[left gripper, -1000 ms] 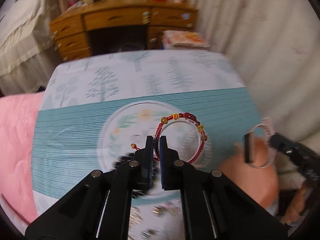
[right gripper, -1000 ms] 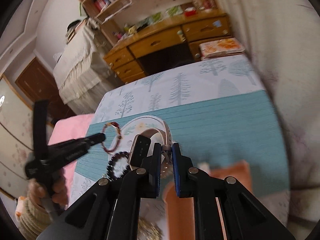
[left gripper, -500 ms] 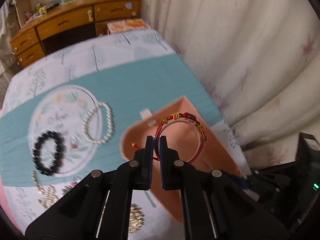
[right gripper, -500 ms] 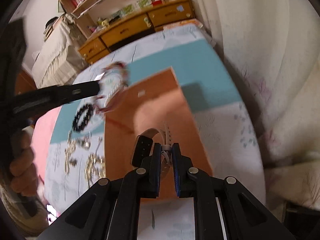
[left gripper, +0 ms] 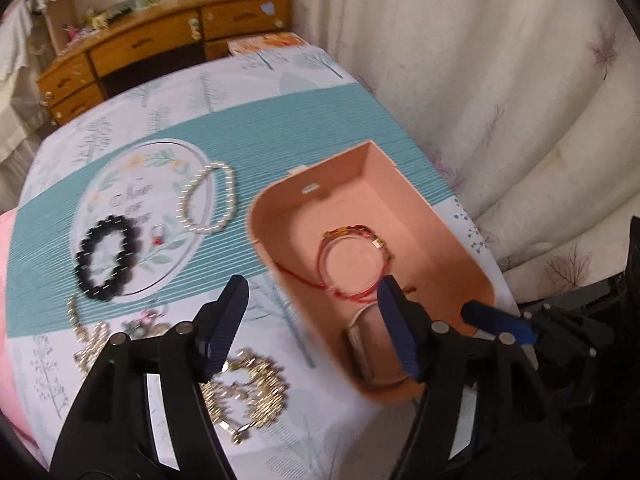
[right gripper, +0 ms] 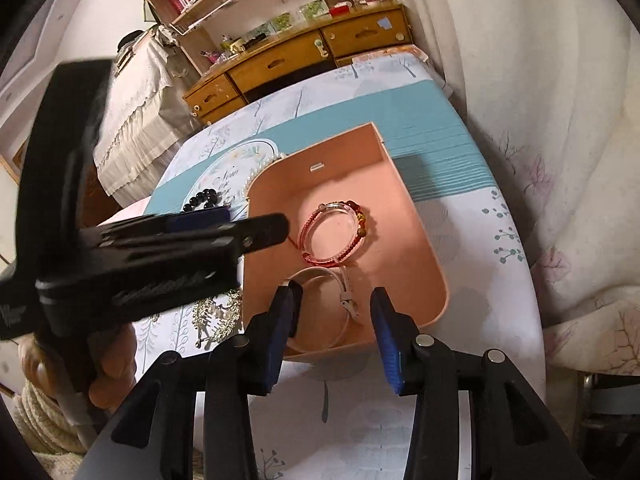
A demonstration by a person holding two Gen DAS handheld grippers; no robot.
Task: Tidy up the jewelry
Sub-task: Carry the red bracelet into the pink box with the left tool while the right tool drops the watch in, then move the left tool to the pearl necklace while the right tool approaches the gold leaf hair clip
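A peach box [left gripper: 460, 240] [right gripper: 424, 232] stands on the patterned table. In it lie a red braided bracelet [left gripper: 352, 264] [right gripper: 332, 232] and a pale watch [left gripper: 360, 340] [right gripper: 340, 292]. My left gripper [left gripper: 312, 300] is open and empty above the box's near left wall. My right gripper [right gripper: 336, 300] is open and empty above the watch. On the cloth left of the box lie a pearl bracelet [left gripper: 208, 200], a black bead bracelet [left gripper: 106, 256], a small ring [left gripper: 158, 236] and gold chains [left gripper: 248, 392].
A round printed mat [left gripper: 140, 184] lies under the loose bracelets. A cream curtain [left gripper: 500, 80] hangs close on the right. A wooden desk [left gripper: 160, 40] stands beyond the table. A pink quilt [left gripper: 8, 320] is at the left.
Both grippers opened. The red bracelet dropped from my left gripper and the watch from my right gripper; both now lie in the box.
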